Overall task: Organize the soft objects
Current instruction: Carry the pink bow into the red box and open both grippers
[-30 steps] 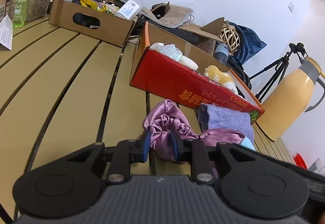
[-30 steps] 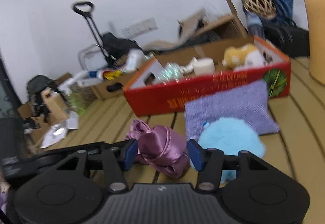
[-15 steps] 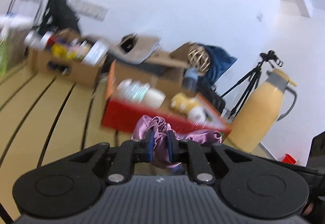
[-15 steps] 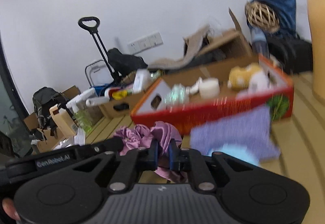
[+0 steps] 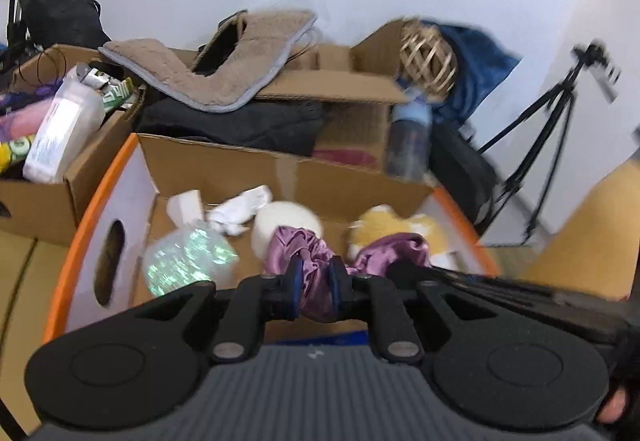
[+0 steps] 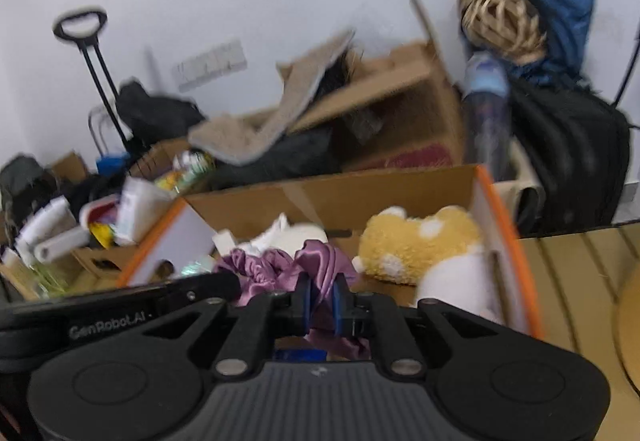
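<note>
Both grippers carry the purple satin cloth [image 5: 316, 281] above the orange-edged cardboard box [image 5: 96, 209]. The left gripper [image 5: 314, 287] has its blue pads pinched narrow on a gathered fold of the cloth, and the right gripper [image 6: 319, 299] clamps another fold just as tightly. The fabric bunches between the two tools, hanging over the box's open inside. Below it in the box lie a yellow plush toy [image 6: 416, 241], a white round object [image 5: 286, 221] and a shiny iridescent bag [image 5: 188, 255]. A tan fleece mat [image 5: 224, 61] drapes over cartons behind.
</note>
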Tool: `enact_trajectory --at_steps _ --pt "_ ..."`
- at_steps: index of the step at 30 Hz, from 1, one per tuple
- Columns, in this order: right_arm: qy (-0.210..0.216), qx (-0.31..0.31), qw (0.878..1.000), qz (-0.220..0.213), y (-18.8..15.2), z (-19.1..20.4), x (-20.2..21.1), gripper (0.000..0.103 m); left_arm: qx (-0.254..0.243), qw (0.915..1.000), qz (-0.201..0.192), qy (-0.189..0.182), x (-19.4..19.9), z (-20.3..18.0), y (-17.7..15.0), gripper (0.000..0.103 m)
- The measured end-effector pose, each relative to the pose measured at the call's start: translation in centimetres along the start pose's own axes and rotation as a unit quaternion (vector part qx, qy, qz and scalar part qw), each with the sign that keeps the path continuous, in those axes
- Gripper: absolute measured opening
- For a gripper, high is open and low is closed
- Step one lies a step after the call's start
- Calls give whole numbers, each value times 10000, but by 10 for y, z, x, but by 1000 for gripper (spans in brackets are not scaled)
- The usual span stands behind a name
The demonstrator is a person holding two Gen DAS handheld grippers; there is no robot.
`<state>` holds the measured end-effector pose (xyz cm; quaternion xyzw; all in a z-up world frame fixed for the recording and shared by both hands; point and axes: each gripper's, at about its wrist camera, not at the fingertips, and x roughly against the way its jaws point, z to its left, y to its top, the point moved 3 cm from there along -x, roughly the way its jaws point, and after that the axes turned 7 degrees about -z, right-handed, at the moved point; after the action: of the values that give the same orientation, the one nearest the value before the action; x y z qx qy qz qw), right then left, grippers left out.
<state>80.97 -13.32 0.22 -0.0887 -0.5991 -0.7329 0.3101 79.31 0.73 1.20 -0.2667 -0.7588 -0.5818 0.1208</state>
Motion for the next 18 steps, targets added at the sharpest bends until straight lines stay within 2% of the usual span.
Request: enact_trajectory --at_steps 2,4,5,7,9,12,18 --pt "170 -34 9995 247 1 3 -26 15 -56 9997 90 213 -3 11 -2 22" --pt "380 -267 9979 454 -3 5 -45 17 -135 9992 84 365 0 23 -3 36" --pt "446 -315 9971 521 -5 6 -52 21 -144 9991 68 401 3 27 -3 40" --pt "549 -344 9962 583 -11 12 -56 25 -97 9991 70 415 13 32 -2 42" --pt "552 -382 9961 576 -13 13 -48 37 -112 9991 28 397 28 30 1 42" --pt "518 -435 9968 425 -5 8 -21 46 -363 9988 -95 327 59 18 6 43" --pt "218 -9 9993 -290 22 10 96 55 -950 9946 -415 67 150 -6 4 47"
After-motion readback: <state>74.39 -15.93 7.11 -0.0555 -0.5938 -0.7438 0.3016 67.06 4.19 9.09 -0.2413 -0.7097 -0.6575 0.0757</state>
